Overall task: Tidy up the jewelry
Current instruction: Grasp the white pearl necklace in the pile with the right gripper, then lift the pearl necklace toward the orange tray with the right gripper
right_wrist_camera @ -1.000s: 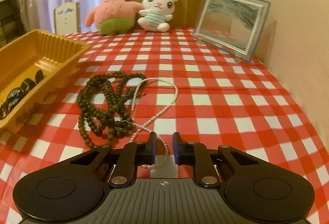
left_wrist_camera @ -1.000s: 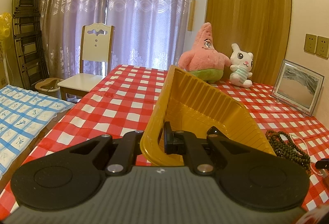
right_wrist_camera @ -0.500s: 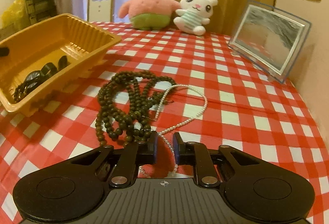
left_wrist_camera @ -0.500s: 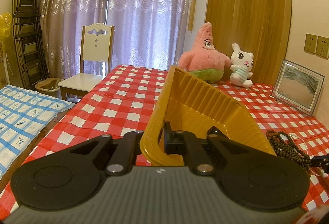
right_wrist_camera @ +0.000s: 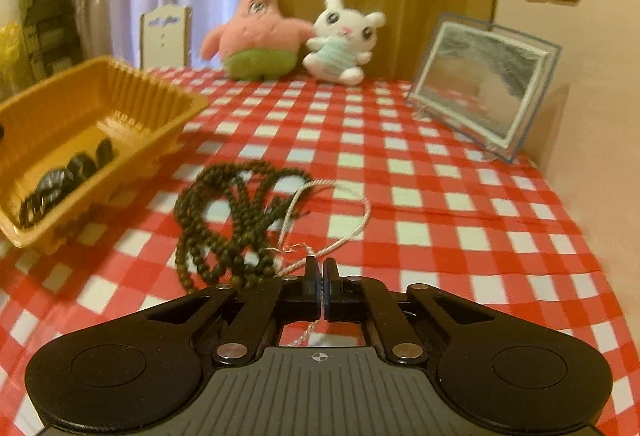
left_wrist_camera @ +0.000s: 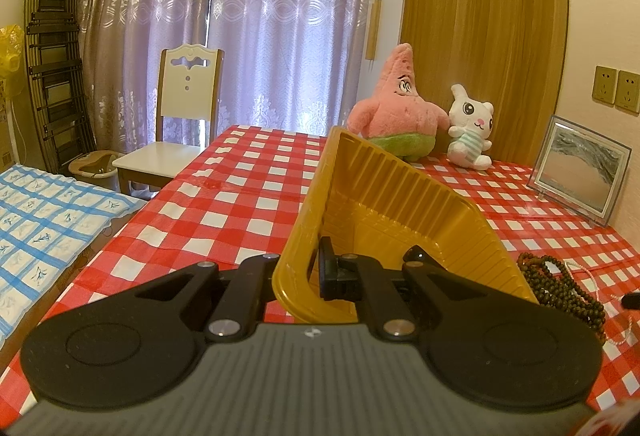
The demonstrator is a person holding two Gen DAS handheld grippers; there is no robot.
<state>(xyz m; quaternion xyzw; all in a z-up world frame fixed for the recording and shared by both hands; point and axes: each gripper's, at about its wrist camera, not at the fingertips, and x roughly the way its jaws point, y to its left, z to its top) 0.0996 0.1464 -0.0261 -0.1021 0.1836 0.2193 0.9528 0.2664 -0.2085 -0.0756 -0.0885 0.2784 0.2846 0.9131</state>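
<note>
both tools clamp: left tool [left_wrist_camera: 312, 272] on tray rim [left_wrist_camera: 294, 236], right tool [right_wrist_camera: 321, 270] on pearl strand [right_wrist_camera: 320, 248].

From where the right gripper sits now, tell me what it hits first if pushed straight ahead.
Shut on the pearl necklace, the right gripper would probably first run along that strand's loop lying just ahead on the checked tablecloth. The dark bead necklace lies slightly left of that line.

The left gripper's outer fingers [left_wrist_camera: 256, 272] hide behind the yellow tray [left_wrist_camera: 400, 204] wall
</note>
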